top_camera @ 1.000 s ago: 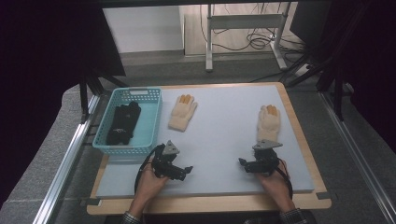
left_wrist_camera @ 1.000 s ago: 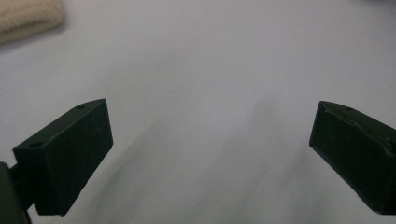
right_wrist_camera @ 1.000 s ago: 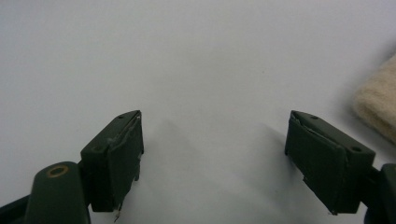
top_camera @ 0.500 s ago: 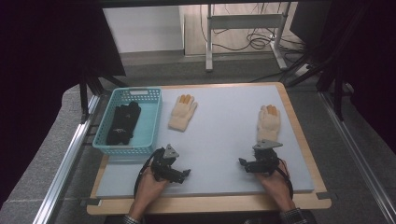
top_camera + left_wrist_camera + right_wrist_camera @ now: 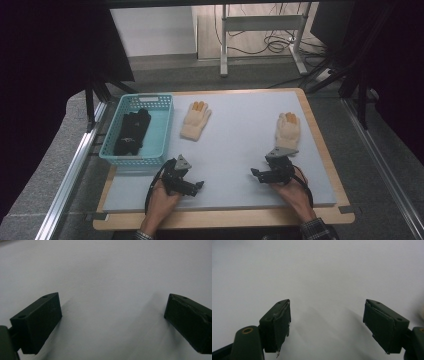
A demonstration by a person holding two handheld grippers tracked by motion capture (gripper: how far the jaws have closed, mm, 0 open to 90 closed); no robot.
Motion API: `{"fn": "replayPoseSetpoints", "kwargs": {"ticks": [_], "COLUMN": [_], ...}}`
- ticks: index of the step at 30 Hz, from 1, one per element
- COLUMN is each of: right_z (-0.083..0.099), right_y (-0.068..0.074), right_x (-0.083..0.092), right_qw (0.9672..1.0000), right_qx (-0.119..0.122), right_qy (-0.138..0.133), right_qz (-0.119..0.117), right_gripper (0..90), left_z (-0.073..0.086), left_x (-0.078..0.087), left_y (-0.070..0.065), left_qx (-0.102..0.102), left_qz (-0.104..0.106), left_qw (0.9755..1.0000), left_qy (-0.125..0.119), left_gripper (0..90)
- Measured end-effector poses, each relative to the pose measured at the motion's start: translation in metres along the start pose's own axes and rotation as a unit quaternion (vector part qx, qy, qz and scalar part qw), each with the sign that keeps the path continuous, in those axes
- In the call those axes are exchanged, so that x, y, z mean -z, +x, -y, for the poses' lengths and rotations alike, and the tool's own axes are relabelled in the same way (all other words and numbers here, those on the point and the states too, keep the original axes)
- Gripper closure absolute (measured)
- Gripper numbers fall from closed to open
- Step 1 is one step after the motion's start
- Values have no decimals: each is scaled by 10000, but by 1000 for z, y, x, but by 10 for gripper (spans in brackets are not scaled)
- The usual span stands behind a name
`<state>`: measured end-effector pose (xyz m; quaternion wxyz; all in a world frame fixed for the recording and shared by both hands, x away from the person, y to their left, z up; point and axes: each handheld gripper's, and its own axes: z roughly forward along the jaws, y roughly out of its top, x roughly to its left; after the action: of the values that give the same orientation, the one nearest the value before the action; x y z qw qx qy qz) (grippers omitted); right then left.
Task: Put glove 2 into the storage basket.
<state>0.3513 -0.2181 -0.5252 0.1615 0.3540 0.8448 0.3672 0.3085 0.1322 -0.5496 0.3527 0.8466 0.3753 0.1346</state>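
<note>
Both grippers parked low on the mat, gloves untouched

The left gripper sits near the front edge of the pale mat, jaws spread wide with just bare mat between them. The right gripper is open too, and its jaws have just been closing a touch with nothing between them. One cream glove with orange fingertips lies flat just beyond the right gripper, not touching it. The other cream glove is farther up, just beside the teal basket, which has dark gloves in it.
</note>
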Motion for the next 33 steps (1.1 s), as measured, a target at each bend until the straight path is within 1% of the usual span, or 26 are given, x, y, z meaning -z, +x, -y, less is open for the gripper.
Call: {"fn": "replayPoseSetpoints", "kwargs": {"ticks": [3,5,9,12,15,16,18,20,23,25,26,28,33], "right_z": [-14,-22,-41,-55,-68,-75,-82,-93,-107,-116,-119,-128,-146], "right_y": [4,5,9,12,15,17,19,21,24,24,25,26,34], "right_x": [-7,-11,-23,-33,-43,-49,-55,-65,-77,-85,-88,-95,-115], "right_qw": [9998,9995,9984,9971,9961,9957,9951,9946,9946,9947,9949,9949,9948], "right_qx": [81,82,209,241,254,286,312,356,363,363,342,385,442], "right_qy": [35,34,69,75,27,9,2,-2,-8,-19,-14,-40,-87], "right_qz": [-189,-317,-519,-724,-841,-884,-934,-973,-976,-961,-945,-933,-909], "right_gripper": [246,261,321,387,442,476,515,573,652,692,703,716,710], "left_z": [0,0,0,0,0,0,0,0,0,0,0,0,0], "left_x": [0,0,0,0,0,0,0,0,1,0,0,0,0], "left_y": [0,0,0,0,0,0,0,0,1,0,0,0,0], "left_qx": [-1,2,3,5,3,-12,-12,-24,-42,-20,-10,-4,8], "left_qz": [1,-2,-2,0,0,0,0,-5,-2,-2,0,1,7], "left_qw": [10000,10000,10000,10000,10000,10000,10000,10000,10000,10000,10000,10000,10000], "left_qy": [0,-1,-3,-4,-2,11,10,17,30,12,12,17,4], "left_gripper": [16,17,17,18,17,18,18,18,18,18,18,18,18]}}
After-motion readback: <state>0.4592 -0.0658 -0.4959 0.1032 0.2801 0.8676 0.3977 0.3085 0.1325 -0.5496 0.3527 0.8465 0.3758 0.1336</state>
